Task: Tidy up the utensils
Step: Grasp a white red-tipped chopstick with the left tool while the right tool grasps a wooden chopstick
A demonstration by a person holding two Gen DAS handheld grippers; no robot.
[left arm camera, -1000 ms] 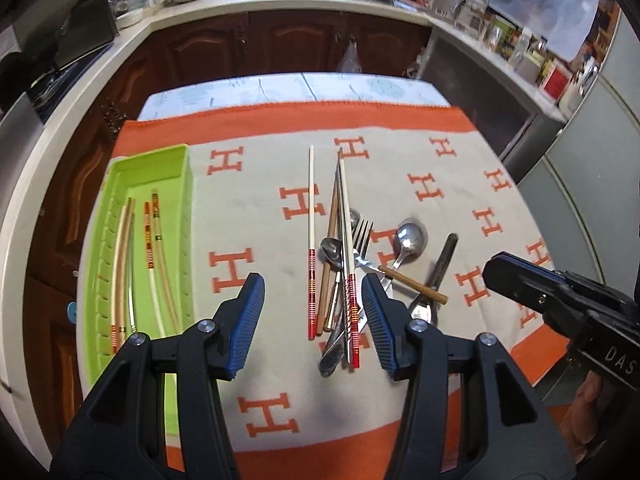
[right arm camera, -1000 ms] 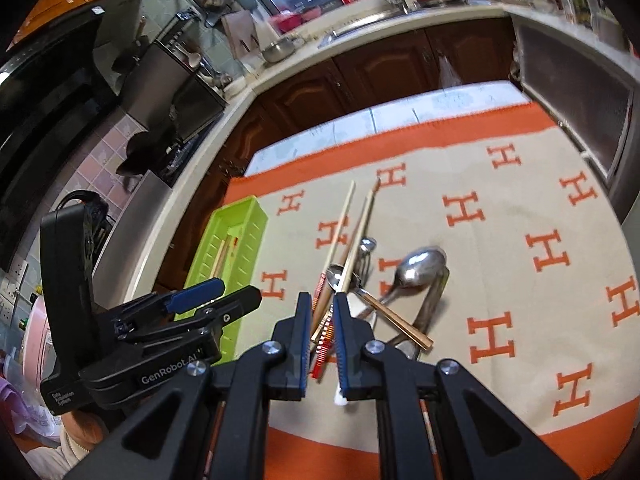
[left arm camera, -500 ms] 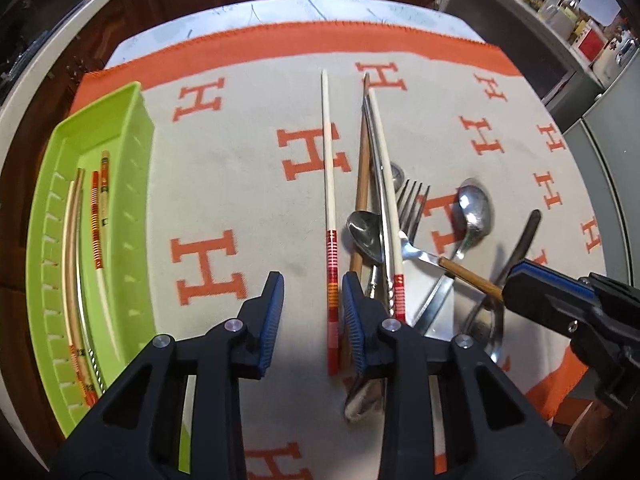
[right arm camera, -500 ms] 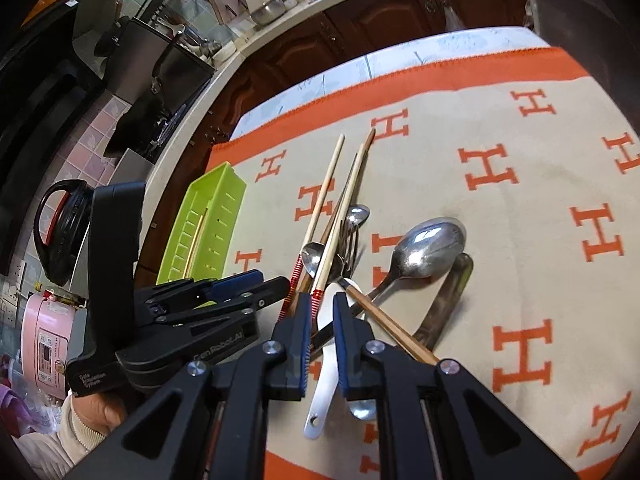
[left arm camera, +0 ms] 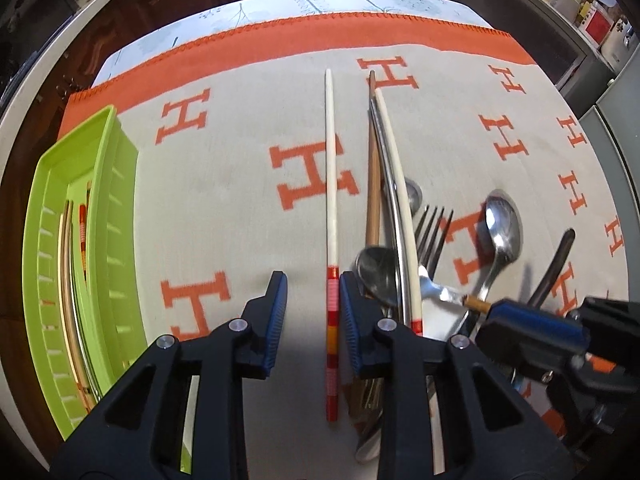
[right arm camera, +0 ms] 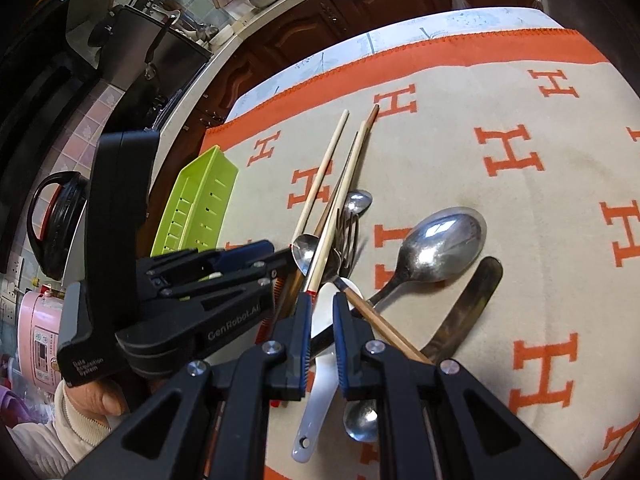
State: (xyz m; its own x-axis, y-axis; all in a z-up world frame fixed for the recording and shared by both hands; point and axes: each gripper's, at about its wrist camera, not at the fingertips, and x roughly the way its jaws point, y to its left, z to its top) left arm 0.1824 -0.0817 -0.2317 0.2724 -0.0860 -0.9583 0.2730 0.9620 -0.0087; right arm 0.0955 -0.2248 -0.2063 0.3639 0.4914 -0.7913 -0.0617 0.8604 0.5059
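Note:
A white chopstick (left arm camera: 331, 184) with a red and orange banded end lies alone on the cloth. My left gripper (left arm camera: 313, 280) is open and low over that banded end, which sits close to the right finger. To its right is a pile: another white chopstick (left arm camera: 396, 184), a brown one (left arm camera: 373, 184), a fork (left arm camera: 430, 232) and two steel spoons (left arm camera: 502, 228). A green tray (left arm camera: 100, 208) at the left holds several chopsticks (left arm camera: 82, 232). My right gripper (right arm camera: 322, 300) hovers over a white ceramic spoon (right arm camera: 320, 392). A narrow gap shows between its fingers, with nothing in it.
A beige cloth (left arm camera: 240, 184) with orange H marks and an orange border covers the table. A dark-handled utensil (right arm camera: 468, 304) lies right of the pile. A hand in a pale sleeve (right arm camera: 100, 400) holds the left gripper. A pink appliance (right arm camera: 40, 344) and kitchen counters surround the table.
My left gripper came down and forward over the lone banded chopstick, and its fingers narrowed around it. The right gripper moved closer to the pile with its narrow gap unchanged.

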